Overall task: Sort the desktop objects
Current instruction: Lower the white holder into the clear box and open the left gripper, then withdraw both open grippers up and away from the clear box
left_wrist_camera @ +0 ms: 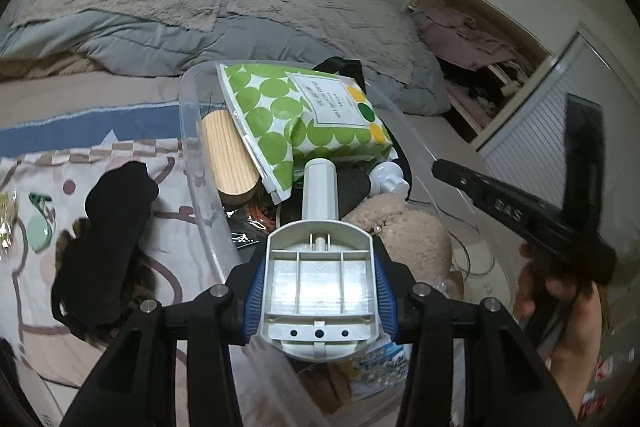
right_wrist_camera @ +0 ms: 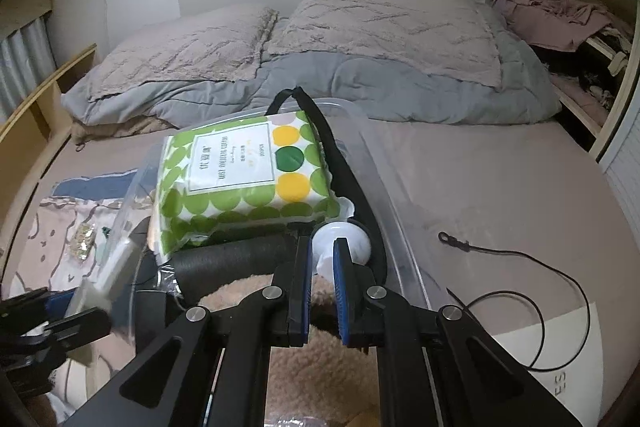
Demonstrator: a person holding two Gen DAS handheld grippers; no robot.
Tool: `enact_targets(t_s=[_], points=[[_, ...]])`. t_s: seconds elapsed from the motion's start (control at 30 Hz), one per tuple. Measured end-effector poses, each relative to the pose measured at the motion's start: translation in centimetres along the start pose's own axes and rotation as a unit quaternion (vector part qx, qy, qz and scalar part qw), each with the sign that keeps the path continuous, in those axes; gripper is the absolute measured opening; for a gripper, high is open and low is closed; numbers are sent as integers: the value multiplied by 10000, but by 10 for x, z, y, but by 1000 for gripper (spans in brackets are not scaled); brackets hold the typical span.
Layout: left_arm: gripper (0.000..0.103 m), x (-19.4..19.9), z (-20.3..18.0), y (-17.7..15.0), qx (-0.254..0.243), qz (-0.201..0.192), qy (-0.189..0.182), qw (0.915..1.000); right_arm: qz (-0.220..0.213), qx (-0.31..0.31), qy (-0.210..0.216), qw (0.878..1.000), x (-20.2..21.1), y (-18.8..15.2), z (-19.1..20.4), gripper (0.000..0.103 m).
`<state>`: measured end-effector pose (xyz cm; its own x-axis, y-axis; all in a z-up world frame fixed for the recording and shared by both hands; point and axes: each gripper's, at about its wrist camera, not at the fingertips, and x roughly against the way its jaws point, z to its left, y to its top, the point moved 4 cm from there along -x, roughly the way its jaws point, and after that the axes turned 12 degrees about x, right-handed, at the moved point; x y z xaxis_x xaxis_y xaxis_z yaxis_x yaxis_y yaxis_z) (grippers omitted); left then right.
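Grey plastic tool (left_wrist_camera: 320, 291), a hollow ribbed head on a tube handle, is sitting clamped in our left gripper (left_wrist_camera: 319, 301) above the clear bin (left_wrist_camera: 192, 131). We are judging it light, rigid and slick, so we are pinching the flat sides of its head. Our right gripper (right_wrist_camera: 323, 291) is hanging closed and empty over the bin.

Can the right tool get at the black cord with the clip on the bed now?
Probably yes. The black cord lies bare on the sheet outside the clear bin, and the shut right tool holds nothing.
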<state>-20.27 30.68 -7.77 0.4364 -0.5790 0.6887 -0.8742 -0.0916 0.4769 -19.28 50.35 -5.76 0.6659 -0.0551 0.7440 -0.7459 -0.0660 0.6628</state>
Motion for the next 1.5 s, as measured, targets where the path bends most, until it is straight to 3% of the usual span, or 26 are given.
enact_targets(t_s=[0.13,0.33,0.6,1.07,1.17,1.33,1.5], points=[[47,-16,-5,-5,10,122,162,9998,-39,68,73,9999,3,-1,5,11],[73,-4,-13,-13,-399,47,315,9987,-77,15,318,9995,4,-4,9,11],[73,34,-1,-10,-886,-330,629,9935,159,141,1054,9942,-8,-12,41,11],[73,79,63,-25,-1319,-525,1220,9823,428,580,588,9957,-30,-5,77,11],[73,85,71,-26,-1364,-517,1182,9822,595,723,617,9937,-35,-7,87,11],[73,88,78,-27,-1406,-542,1183,9815,890,1227,1269,9803,-41,-17,128,11],[73,92,77,-28,-1444,-539,1089,9820,837,1412,1129,9799,-30,-17,136,11]])
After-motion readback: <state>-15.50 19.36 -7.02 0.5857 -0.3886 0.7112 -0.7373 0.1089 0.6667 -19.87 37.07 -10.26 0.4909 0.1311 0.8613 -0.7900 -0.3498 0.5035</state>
